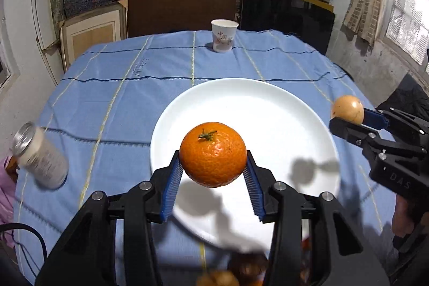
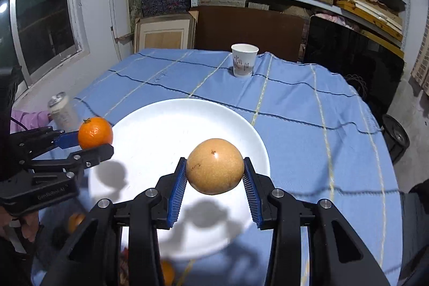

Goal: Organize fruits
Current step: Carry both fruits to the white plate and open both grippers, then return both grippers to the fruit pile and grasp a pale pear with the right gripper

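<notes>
Left gripper (image 1: 213,168) clamps the orange (image 1: 213,154) above the plate (image 1: 268,109), mid-frame. Right gripper (image 2: 214,173) grips a tan fruit (image 2: 215,166). Btm edge: blurry fruits (image 1: 219,278), half cut off, can't ID.

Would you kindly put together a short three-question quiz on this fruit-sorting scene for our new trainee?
1. True or false: the white plate already has fruit lying on it.
2. Which fruit does the left hand-held gripper grip? A) the orange B) the tan round fruit C) nothing
3. Name the two other items standing on the blue tablecloth.

Key
1. False: the plate is bare; both fruits are held above it.
2. A. The right hand-held gripper grips the tan round fruit.
3. A paper cup at the far edge and a metal can to the left.
</notes>
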`<state>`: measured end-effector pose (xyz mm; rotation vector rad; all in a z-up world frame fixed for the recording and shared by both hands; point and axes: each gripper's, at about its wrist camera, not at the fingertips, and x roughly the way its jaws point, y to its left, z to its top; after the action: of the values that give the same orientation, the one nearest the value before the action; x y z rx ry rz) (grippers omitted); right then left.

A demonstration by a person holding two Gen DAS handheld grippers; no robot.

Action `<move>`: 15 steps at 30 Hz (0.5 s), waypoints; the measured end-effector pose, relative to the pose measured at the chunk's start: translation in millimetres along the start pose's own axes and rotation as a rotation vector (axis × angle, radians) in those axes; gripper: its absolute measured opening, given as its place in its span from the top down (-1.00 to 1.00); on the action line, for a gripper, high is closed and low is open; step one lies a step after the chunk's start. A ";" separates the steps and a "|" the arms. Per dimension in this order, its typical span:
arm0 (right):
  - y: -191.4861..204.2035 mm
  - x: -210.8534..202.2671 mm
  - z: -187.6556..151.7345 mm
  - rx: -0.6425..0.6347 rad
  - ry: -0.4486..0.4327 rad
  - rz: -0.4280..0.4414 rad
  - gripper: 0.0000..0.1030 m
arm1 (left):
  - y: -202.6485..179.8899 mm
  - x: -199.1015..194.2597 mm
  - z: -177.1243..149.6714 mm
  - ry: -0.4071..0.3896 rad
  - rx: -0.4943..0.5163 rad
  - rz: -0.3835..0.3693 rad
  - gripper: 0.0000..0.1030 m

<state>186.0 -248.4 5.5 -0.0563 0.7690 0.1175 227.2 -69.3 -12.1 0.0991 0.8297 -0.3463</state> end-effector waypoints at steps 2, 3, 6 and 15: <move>-3.4 32.1 10.6 0.005 0.034 0.001 0.19 | 1.3 21.0 10.9 0.020 0.004 -0.002 0.14; -4.0 46.2 13.9 0.004 0.051 0.003 0.19 | 1.1 33.7 16.9 0.034 0.008 -0.005 0.14; 2.6 72.8 19.9 -0.037 0.069 -0.013 0.19 | -0.9 60.9 24.9 0.068 0.027 -0.002 0.12; 2.7 37.9 20.0 -0.036 -0.004 -0.018 -0.23 | 6.8 25.3 20.7 -0.020 0.022 0.035 -0.58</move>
<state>226.5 -240.5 -6.6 -0.0969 0.7623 0.1142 259.9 -74.2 -17.1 0.1304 0.8036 -0.3233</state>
